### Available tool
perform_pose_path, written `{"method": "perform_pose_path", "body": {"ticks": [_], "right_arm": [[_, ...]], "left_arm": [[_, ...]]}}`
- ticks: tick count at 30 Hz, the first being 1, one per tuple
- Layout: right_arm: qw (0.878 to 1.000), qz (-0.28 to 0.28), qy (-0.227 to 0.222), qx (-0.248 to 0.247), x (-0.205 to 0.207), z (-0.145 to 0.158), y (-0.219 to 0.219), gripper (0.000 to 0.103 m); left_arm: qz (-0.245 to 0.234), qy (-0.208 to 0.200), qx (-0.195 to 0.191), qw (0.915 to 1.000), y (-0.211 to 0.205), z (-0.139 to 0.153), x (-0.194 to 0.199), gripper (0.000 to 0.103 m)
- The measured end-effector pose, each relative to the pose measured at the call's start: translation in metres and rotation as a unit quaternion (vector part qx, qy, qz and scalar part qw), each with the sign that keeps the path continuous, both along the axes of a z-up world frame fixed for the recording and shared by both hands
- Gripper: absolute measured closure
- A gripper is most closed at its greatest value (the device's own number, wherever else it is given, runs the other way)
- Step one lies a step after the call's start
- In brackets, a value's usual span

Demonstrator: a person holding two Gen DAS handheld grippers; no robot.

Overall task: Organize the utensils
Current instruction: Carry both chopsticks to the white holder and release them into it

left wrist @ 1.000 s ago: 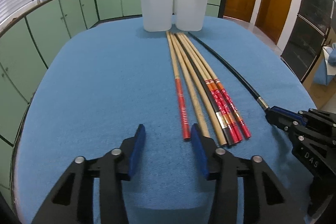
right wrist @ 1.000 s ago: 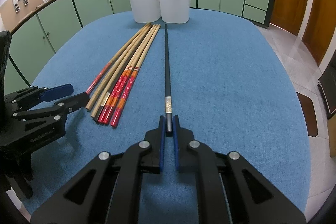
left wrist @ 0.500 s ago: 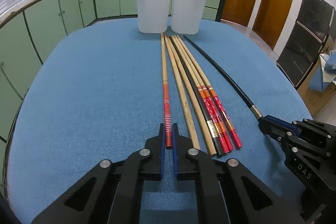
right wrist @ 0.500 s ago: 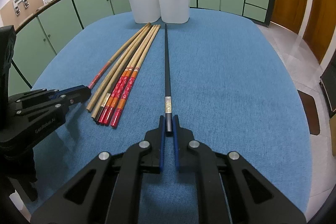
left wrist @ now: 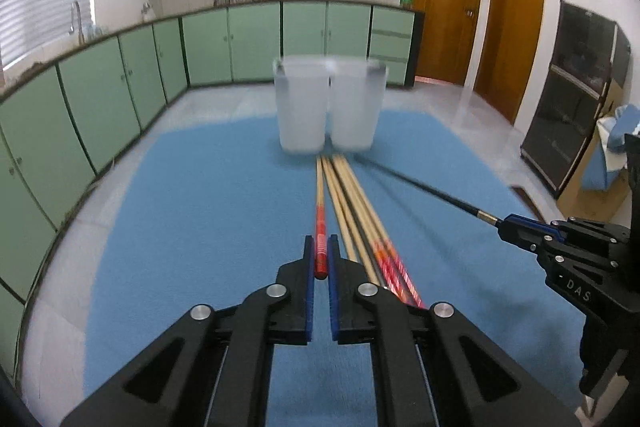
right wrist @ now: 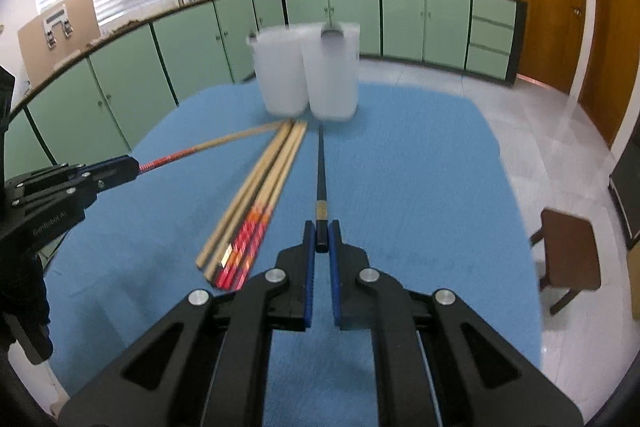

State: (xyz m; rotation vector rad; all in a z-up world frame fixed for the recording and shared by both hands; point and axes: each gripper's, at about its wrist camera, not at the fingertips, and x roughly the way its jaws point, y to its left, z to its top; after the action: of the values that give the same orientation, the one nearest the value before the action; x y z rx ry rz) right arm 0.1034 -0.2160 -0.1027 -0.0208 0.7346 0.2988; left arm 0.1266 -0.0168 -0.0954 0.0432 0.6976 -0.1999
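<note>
My left gripper is shut on the red-banded end of a wooden chopstick and holds it raised off the blue table. My right gripper is shut on the near end of a long black chopstick, also lifted at that end. Several more chopsticks, wooden with red ends and one dark, lie in a bundle on the cloth between the two. Both held sticks point toward two white plastic containers at the far edge. Each gripper shows in the other's view: right gripper, left gripper.
Green kitchen cabinets run along the back and left walls. Wooden doors stand at the right, with a dark cabinet beside them. A brown stool sits on the floor right of the table.
The left gripper closed on the red-ended chopstick, then both grippers rose, lifting the near ends of their chopsticks off the cloth. The views now sit higher and tip up.
</note>
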Motion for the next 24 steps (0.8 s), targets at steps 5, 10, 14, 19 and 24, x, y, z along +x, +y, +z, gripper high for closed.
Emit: {"method": "perform_pose_path", "body": {"ticks": [5,10,14,19,24], "right_arm": [[0.999,0.007,-0.04,0.016,0.004,0.04,-0.007,0.097],[0.997,0.018,-0.065,0.039,0.021,0.081,-0.016,0.097],[0.996,0.032,-0.068,0.048,0.039,0.104,-0.018,0.097],[0.996,0.045,-0.067,0.036,0.07,0.126,-0.017,0.097],[0.994,0.064,-0.072,0.054,0.091,0.155,-0.017,0.097]], "left_arm": [[-0.005,-0.037,-0.025,0.999,0.009,0.037,0.007,0.097],[-0.013,-0.069,-0.029,0.9971,0.016,0.063,0.018,0.097],[-0.028,-0.072,-0.043,0.9961,0.02,0.078,0.043,0.097],[-0.041,-0.076,-0.045,0.9953,0.021,0.096,0.074,0.097],[-0.049,-0.089,-0.042,0.994,0.018,0.115,0.096,0.098]]}}
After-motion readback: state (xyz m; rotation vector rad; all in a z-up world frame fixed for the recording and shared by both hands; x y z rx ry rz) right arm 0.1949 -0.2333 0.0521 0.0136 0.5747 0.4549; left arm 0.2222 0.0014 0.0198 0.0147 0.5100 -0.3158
